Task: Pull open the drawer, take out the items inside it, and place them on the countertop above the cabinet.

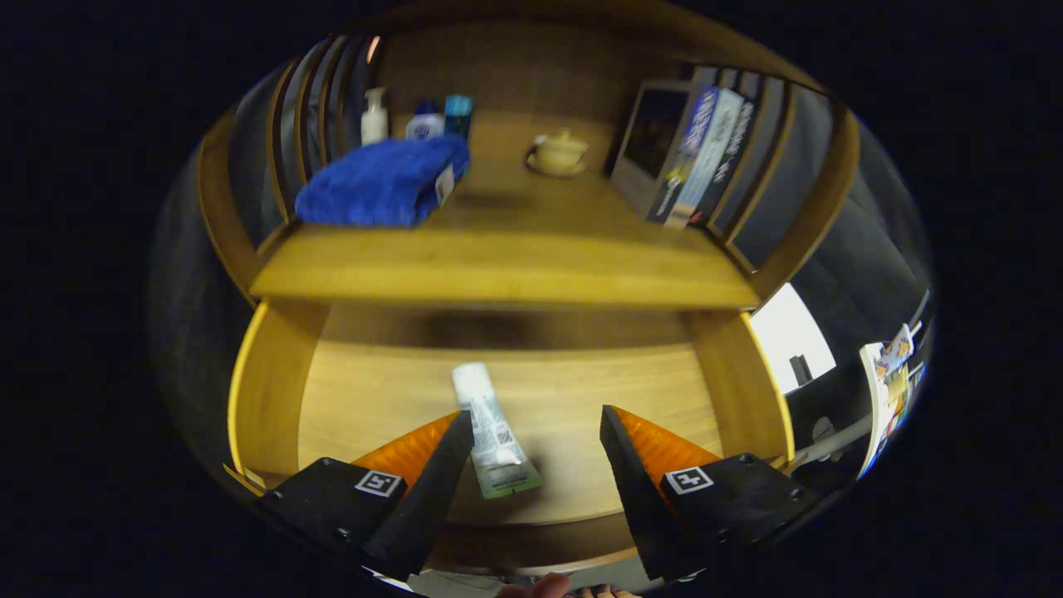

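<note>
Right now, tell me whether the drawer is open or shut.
Open. The drawer is pulled out under the countertop, its floor bare to view, a tube lying inside between the gripper's open jaws.

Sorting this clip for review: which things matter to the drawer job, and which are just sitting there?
Job:
tube, lying in the open drawer
countertop
tongs, open over the tube

Just lying about:
blue towel
bottles
lidded cup
books

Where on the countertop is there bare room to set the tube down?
Free: the countertop's front middle strip, between the blue towel and the books, short of the lidded cup. Crowded: back left, where bottles stand behind the towel. The open gripper hovers over the tube in the drawer.
</note>
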